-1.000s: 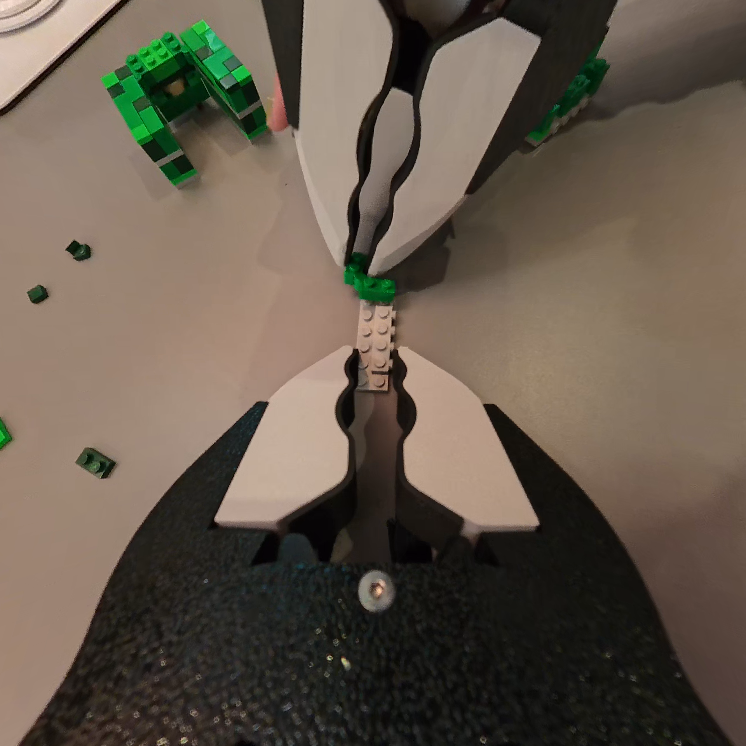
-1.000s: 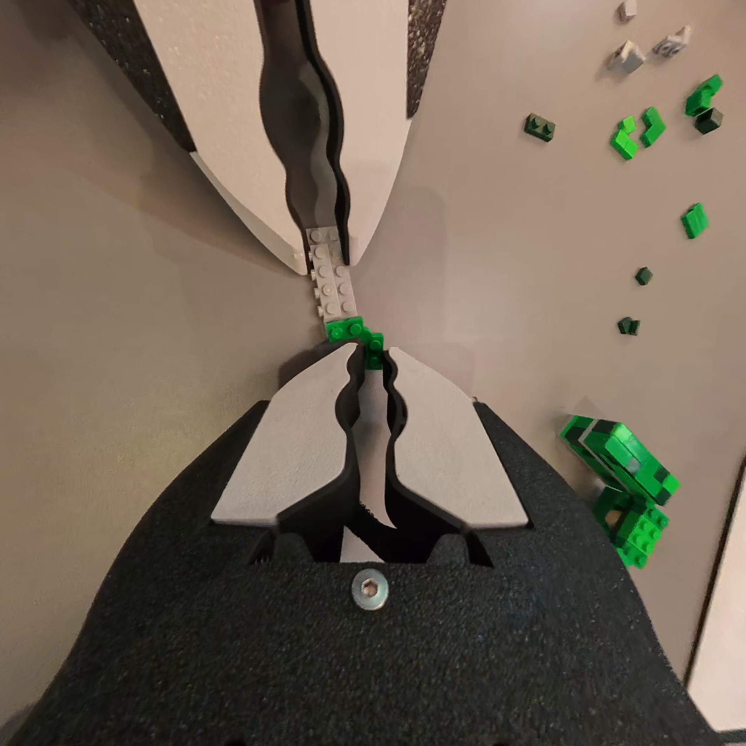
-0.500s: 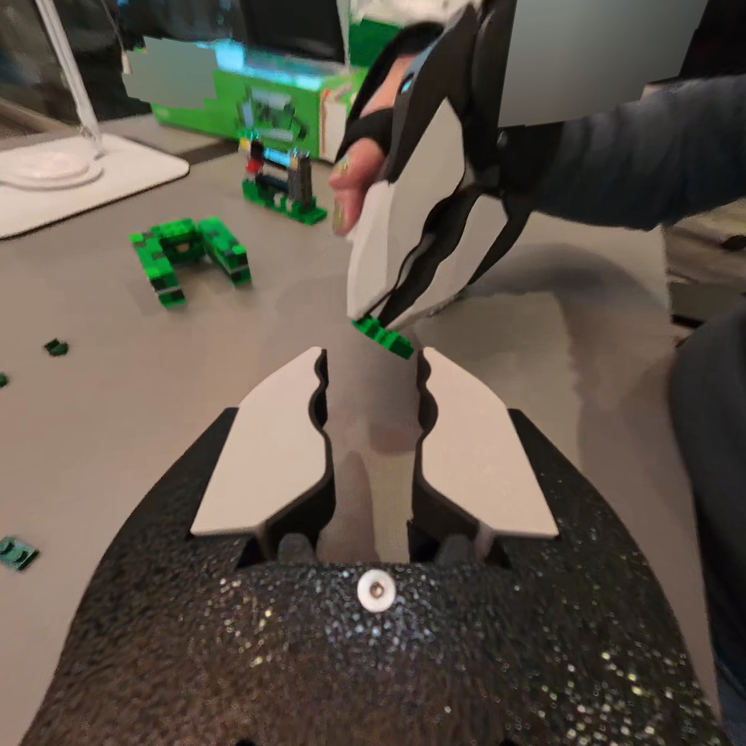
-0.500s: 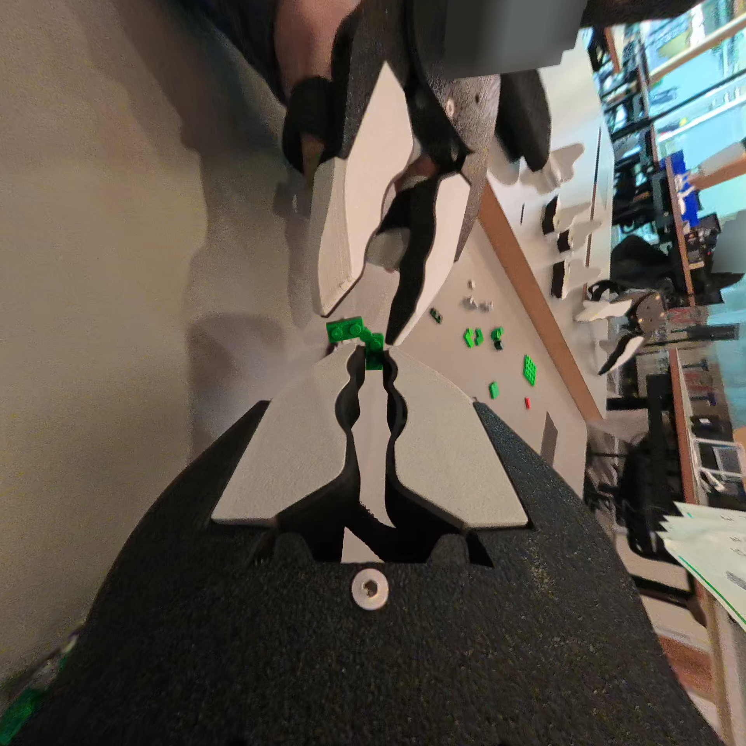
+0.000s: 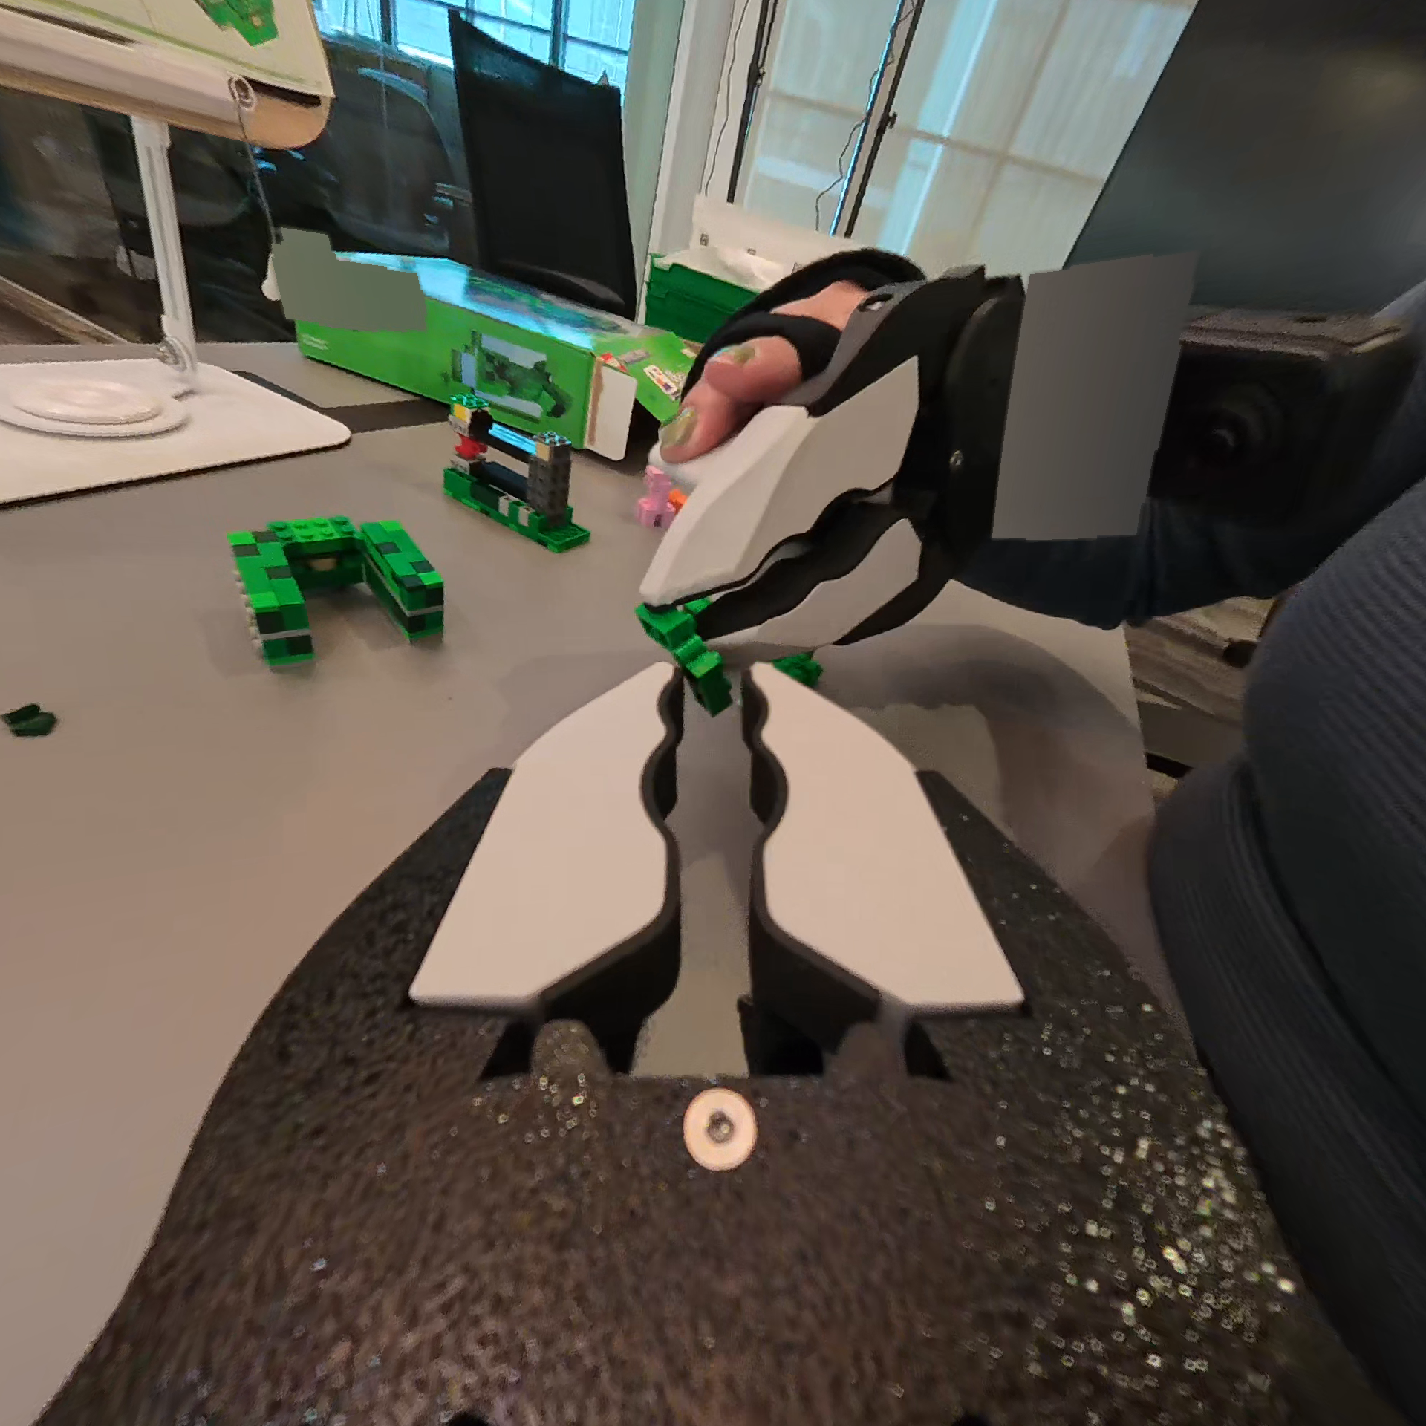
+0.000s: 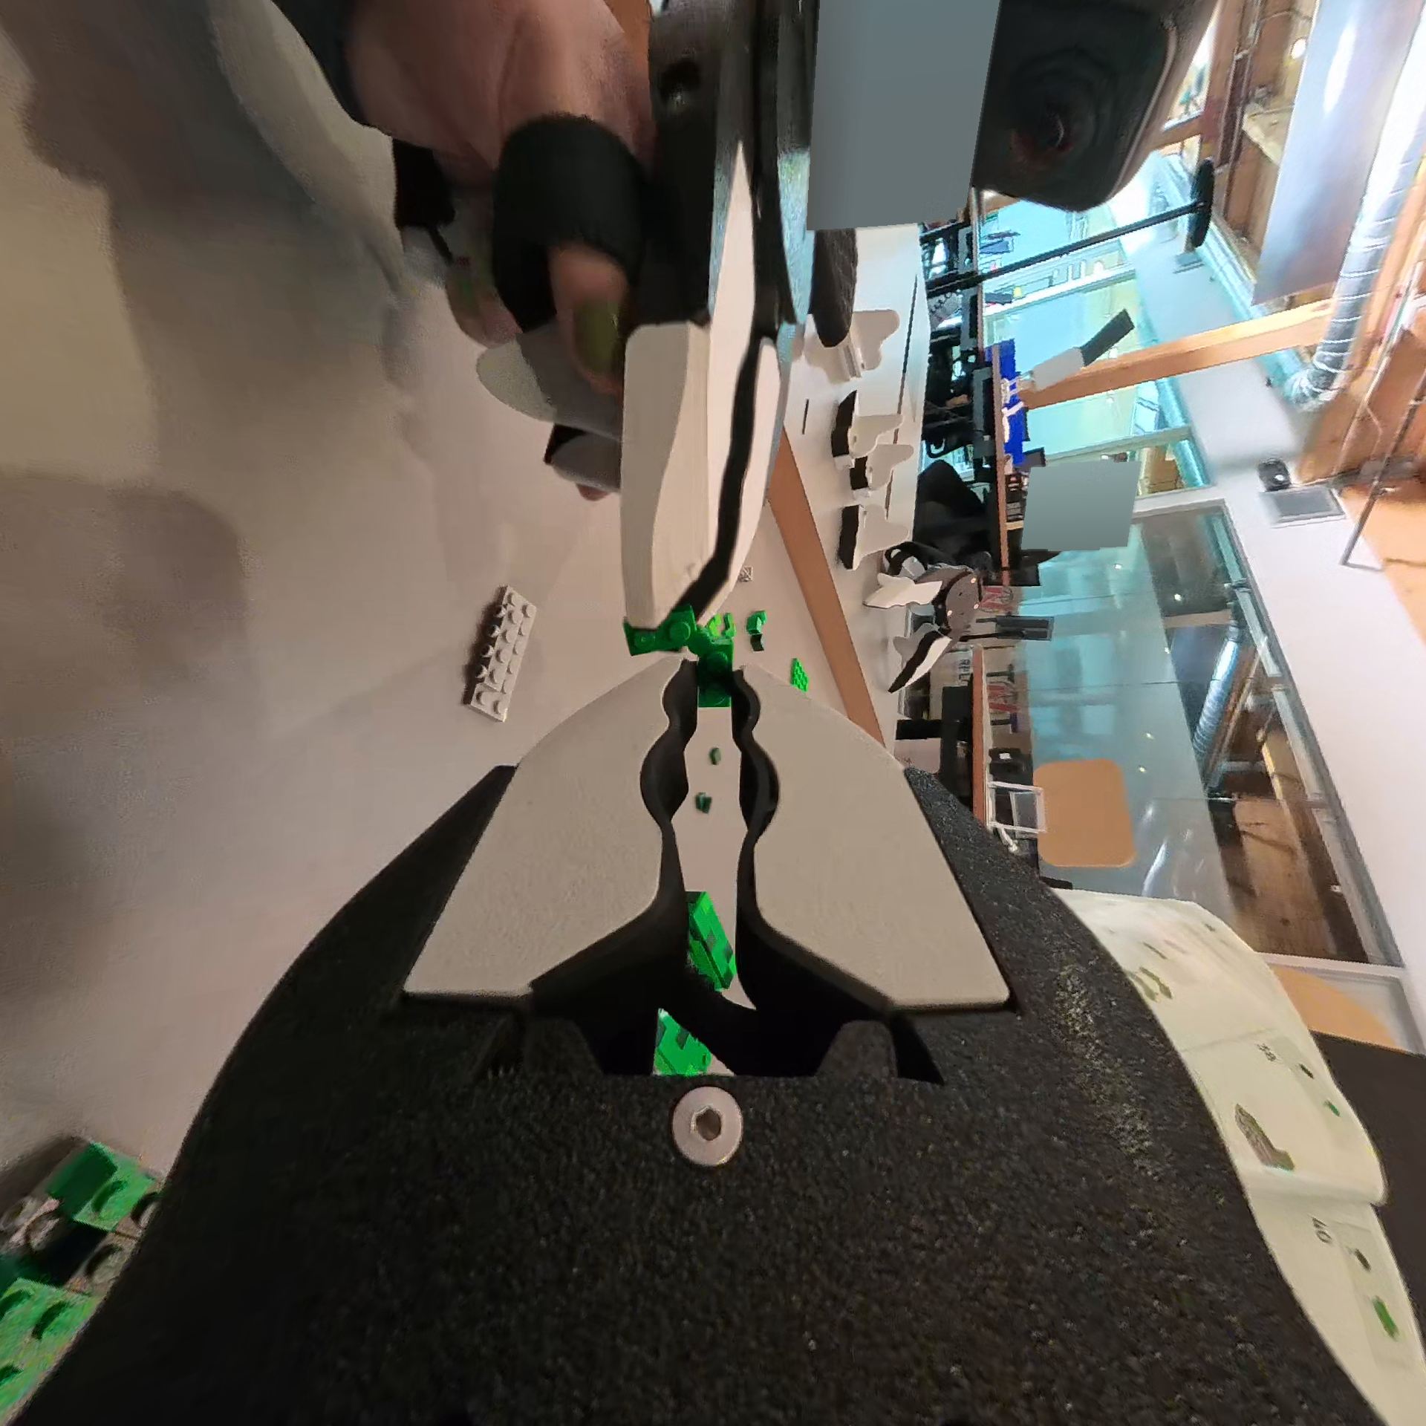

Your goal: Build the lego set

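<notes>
1. Right gripper (image 6: pixel 706 679) is clenched on a small green piece (image 6: pixel 714 679), a few plates joined at an angle, pinched at its fingertips and raised off the table (image 5: pixel 193 810).
2. Left gripper (image 5: pixel 706 687) has its jaws parted; the free end of the green piece pokes between its tips, and I cannot tell whether they touch it. Seen from the right wrist, the left gripper's tip meets the far end of the piece.
3. A grey studded plate (image 6: pixel 500 654) lies flat on the table, to the left of the right gripper and just beside its tips, joined to nothing.
4. Ahead and left of the left gripper stands a green arch-shaped build (image 5: pixel 332 582); farther ahead is a small striped build (image 5: pixel 513 482) on a green base, then the green box (image 5: pixel 478 363).
5. Loose green bits (image 6: pixel 756 626) lie beyond the right gripper's tips.
6. Judgement: two sub-builds look assembled, but the green piece, the grey plate and the scattered bits remain unattached, so the set seems roughly mid-way with much left.
</notes>
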### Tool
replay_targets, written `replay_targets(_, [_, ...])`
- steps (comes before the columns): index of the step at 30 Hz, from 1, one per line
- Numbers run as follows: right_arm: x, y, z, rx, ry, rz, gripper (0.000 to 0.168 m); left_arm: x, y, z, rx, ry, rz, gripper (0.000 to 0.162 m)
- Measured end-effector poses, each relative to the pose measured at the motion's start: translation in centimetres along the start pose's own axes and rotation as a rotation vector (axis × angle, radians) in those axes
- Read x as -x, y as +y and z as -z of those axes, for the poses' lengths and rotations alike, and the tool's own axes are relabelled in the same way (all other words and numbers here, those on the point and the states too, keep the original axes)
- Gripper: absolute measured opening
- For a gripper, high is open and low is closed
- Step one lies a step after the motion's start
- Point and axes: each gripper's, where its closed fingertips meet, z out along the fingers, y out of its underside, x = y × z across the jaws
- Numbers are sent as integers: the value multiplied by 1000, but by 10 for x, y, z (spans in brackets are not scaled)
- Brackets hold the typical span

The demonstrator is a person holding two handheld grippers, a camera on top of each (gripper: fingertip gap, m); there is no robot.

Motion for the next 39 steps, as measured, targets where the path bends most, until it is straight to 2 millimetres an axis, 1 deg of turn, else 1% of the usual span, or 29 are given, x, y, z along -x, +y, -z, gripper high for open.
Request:
replay_targets(1, [0,0,0,7,3,1,8,1,1,0,10,-12,-8,11])
replay_targets(3, [-2,1,-1,24,11,0,8,2,0,-1,13,-29,-16,10])
replay_targets(5, [-2,2,-1,32,7,-47,9,3,-2,0,5,-41,-15,9])
replay_targets(7, [-4,1,-1,15,-9,-138,9,4,-4,1,-24,-46,-12,9])
replay_targets(13, [-14,-10,8,-141,-85,-501,13,-3,-17,5,-151,21,56,8])
replay_targets(14, [-14,-11,9,-159,-100,-536,17,-3,-19,5,-164,22,57,8])
replay_targets(15, [-12,-16,11,-188,-135,-560,28,-2,-20,5,-173,14,56,8])
replay_targets(16, [-11,-18,12,-200,-150,-590,33,-1,-21,6,-183,12,56,8])
replay_targets(18, [-12,-17,11,-186,-139,-612,42,-2,-23,5,-191,24,70,8])
replay_targets(19, [-13,-15,9,-165,-115,-597,46,-2,-24,5,-199,29,73,8])
replay_targets(22, [-9,-10,5,-89,-71,-520,50,-2,-26,5,-209,32,76,8])
replay_targets(23, [-8,-9,3,-71,-61,-506,50,-2,-26,4,-205,32,74,8])
replay_targets(26, [-10,-5,1,-29,-10,-472,34,-4,-23,0,-180,45,78,8])
replay_targets(30, [-6,-4,1,-11,-30,-471,33,-5,-20,-1,-160,52,83,9])
replay_targets(32, [-1,-2,0,9,-55,-472,33,-3,-15,-2,-118,42,65,10])
replay_targets(36, [9,6,-1,50,-92,-471,23,4,-7,4,-59,-6,12,9])
replay_targets(39, [22,15,-4,112,-169,-501,16,14,-1,11,-13,-67,-5,12])
